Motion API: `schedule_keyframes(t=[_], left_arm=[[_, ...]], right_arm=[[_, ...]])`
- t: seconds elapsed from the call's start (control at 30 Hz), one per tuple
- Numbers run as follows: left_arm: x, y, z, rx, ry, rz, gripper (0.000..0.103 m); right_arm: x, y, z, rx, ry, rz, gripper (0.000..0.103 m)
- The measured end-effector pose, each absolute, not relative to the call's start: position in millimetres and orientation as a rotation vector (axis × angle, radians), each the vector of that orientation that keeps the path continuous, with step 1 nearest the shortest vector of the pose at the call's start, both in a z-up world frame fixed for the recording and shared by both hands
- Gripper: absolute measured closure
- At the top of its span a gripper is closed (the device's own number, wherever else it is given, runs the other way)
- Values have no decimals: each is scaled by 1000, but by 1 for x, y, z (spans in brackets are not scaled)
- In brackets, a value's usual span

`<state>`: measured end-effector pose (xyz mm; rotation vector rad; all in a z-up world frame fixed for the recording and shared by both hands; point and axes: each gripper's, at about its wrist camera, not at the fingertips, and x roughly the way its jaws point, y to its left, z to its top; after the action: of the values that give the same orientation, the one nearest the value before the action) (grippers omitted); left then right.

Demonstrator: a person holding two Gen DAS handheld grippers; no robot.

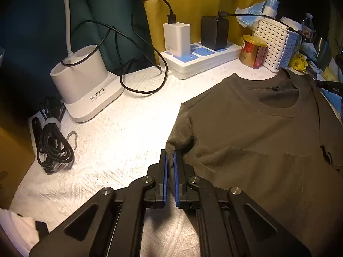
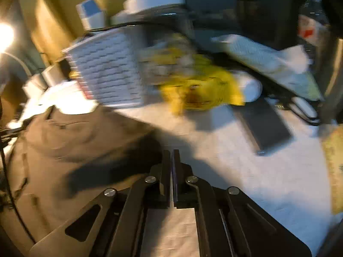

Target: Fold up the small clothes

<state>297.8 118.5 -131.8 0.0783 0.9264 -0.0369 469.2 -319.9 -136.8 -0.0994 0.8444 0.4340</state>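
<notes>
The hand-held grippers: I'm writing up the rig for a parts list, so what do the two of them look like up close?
The left hand-held gripper has two flat black fingers lined with blue pads, driven by black linkage arms with triangular cut-outs and round silver pivot screws. The right hand-held gripper has the same black build, cut-outs and silver screws; its picture is blurred and its pads look dark. No cables, markings or sleeves show on either.

Both wrist cams angled down, close over counter; shared: dark shirt, white basket at 1 o'clock.
</notes>
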Motion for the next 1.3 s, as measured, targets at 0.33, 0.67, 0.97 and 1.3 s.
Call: schedule_keyframes(t=[0.33,0.67,0.97,1.3], left_arm=[[288,122,-116,52,884,38,93],[286,118,-130,36,931,48,48],[266,118,-122,38,918,66,47],[207,84,-112,22,908,-28,46]], right_arm=[[453,-316,-113,-86,810,485,49],[469,-278,-135,-202,833,464,83],[466,-290,-129,-236,827,399,72],[382,-298,-107,-289,795,439,43]])
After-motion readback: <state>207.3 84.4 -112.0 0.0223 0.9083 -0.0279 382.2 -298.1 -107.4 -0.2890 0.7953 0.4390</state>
